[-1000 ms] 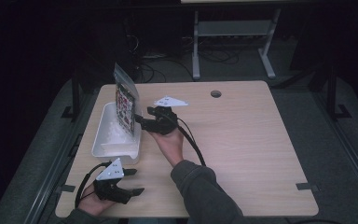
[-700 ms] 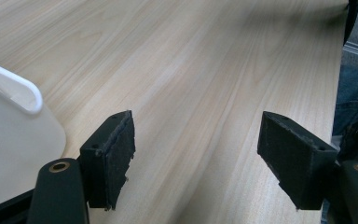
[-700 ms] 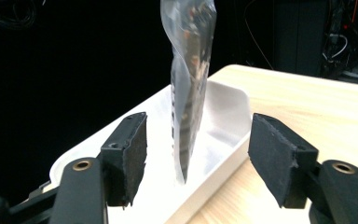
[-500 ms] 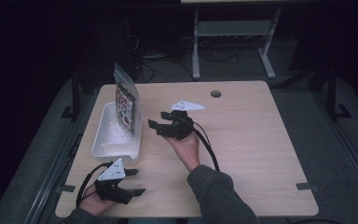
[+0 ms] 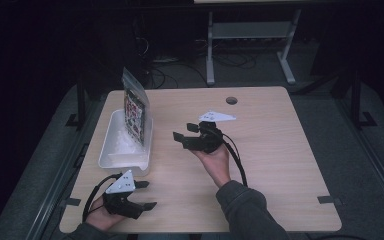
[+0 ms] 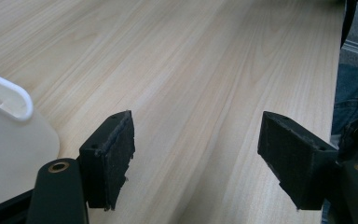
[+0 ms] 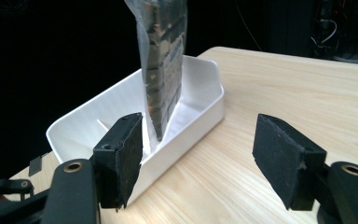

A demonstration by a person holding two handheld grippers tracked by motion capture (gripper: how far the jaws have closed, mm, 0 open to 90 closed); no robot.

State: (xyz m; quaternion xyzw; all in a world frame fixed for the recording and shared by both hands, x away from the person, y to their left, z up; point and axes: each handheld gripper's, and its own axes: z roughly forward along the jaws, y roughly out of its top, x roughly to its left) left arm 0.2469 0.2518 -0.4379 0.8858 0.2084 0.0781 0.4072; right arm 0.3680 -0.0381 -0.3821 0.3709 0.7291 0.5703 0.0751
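A clear plastic bag (image 5: 135, 112) with dark printed contents stands upright against the right wall of a white tray (image 5: 111, 155) at the table's left. My right gripper (image 5: 184, 132) hovers to the right of the tray, apart from it. It points at the bag (image 7: 163, 60) and the tray (image 7: 205, 102). Its jaws have just been opening, and my right gripper (image 7: 198, 154) is open with nothing between the pads. My left gripper (image 5: 146, 194) rests near the front left edge, just below the tray. My left gripper (image 6: 196, 158) is open and empty, with the tray's corner (image 6: 9, 126) beside it.
The light wooden table (image 5: 280, 150) has a round cable hole (image 5: 231, 100) near its far edge. A metal stand (image 5: 250, 35) and cables lie on the dark floor beyond. A person's jeans-clad leg (image 6: 354, 98) is at the table's edge.
The right gripper has drawn away from the bag and tray, moving right toward the table's middle, with its jaws a little wider. The left gripper and the bag have not moved.
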